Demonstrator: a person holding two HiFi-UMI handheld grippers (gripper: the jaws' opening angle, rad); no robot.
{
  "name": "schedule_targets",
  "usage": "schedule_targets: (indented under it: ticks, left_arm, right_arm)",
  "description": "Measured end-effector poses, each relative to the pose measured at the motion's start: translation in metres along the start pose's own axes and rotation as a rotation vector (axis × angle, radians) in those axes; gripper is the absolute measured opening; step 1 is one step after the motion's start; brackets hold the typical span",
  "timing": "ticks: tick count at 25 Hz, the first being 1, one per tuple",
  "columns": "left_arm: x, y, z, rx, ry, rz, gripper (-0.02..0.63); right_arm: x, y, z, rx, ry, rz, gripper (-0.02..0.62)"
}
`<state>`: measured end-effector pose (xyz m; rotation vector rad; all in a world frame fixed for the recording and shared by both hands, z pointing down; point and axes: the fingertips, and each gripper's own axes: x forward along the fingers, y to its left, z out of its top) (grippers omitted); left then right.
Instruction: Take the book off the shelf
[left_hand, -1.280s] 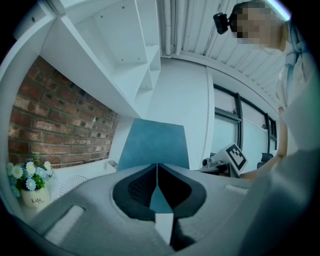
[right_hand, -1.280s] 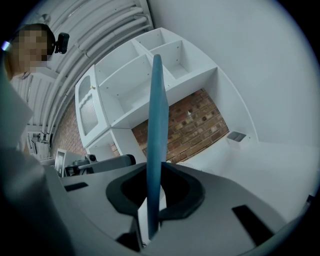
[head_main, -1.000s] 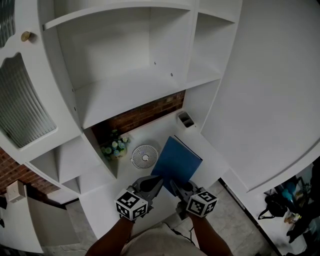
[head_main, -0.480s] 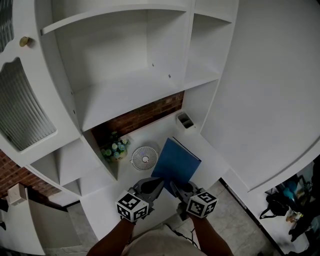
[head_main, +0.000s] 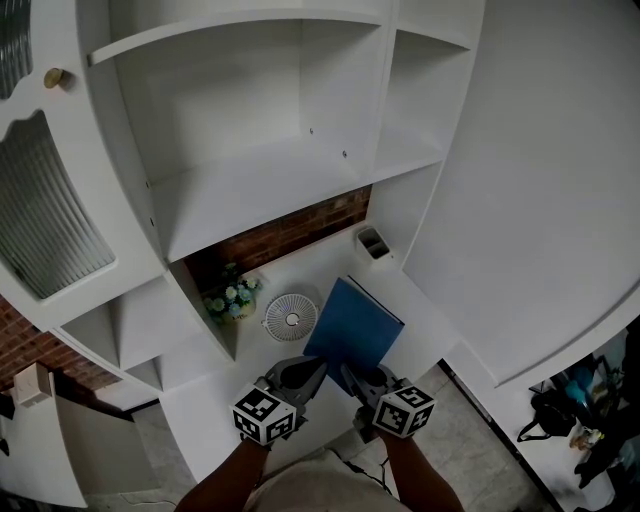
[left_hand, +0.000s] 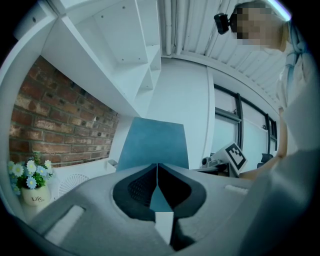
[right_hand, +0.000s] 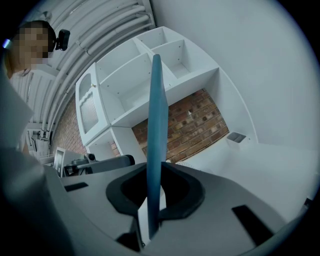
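A thin blue book (head_main: 355, 325) is held upright in front of the white shelf unit, above the lower counter (head_main: 410, 300). My right gripper (head_main: 352, 373) is shut on its near lower edge. In the right gripper view the book (right_hand: 156, 115) runs edge-on up from between the jaws of that gripper (right_hand: 154, 192). My left gripper (head_main: 308, 370) sits just left of it, jaws shut together with nothing between them. In the left gripper view its tips (left_hand: 158, 167) point at the book's cover (left_hand: 152, 142); I cannot tell if they touch it.
On the counter stand a small flower pot (head_main: 228, 297), a round white fan (head_main: 290, 313) and a small open box (head_main: 372, 241) against the brick back wall. The shelves above (head_main: 250, 180) hold nothing. A ribbed glass door with a brass knob (head_main: 53, 76) is at the left.
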<state>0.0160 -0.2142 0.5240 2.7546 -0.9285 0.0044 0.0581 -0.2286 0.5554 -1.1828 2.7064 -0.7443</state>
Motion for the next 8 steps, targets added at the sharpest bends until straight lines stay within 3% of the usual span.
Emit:
schedule_targets:
  ticks: [8]
  left_arm:
    - [-0.0017, 0.0045, 0.0016, -0.002, -0.006, 0.005, 0.011]
  right_arm:
    - [0.0046, 0.0017, -0.0002, -0.005, 0.006, 0.001, 0.052]
